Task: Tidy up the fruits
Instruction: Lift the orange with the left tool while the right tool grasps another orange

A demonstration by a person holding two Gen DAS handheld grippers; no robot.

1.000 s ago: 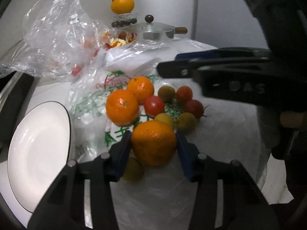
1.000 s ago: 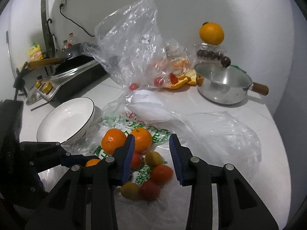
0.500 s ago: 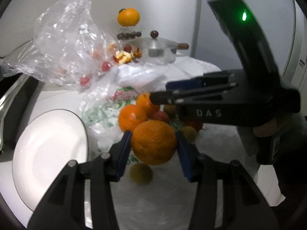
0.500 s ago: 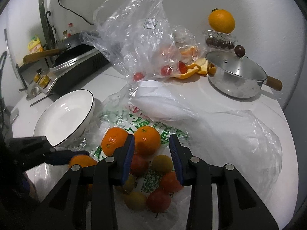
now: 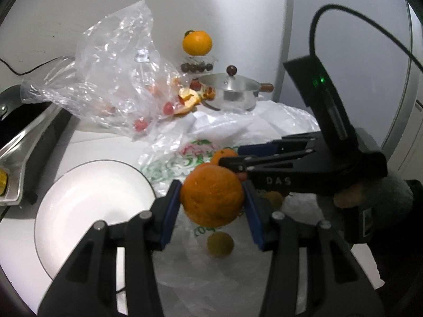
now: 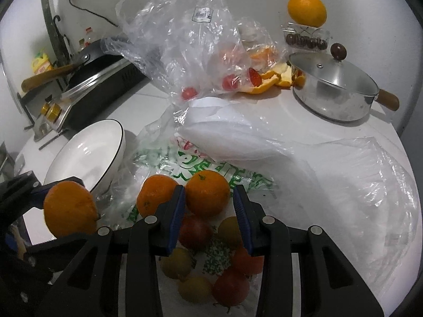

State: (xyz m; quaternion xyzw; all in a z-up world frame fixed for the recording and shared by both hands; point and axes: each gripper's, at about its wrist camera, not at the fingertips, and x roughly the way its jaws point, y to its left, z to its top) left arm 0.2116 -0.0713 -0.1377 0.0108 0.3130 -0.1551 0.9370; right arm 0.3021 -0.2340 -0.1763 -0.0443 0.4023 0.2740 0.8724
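I am in the middle of moving the fruits to the white plate (image 5: 87, 211). My left gripper (image 5: 212, 203) is clamped on one orange (image 5: 212, 195) and holds it in the air, just beside the plate's rim. I judge the next move is to carry it over the plate and lower it before I let go, so it does not roll away. My right gripper (image 6: 208, 208) hangs over the fruit pile on the printed plastic bag (image 6: 185, 163); its jaws are apart around a second orange (image 6: 207, 195) and I cannot tell if they touch it.
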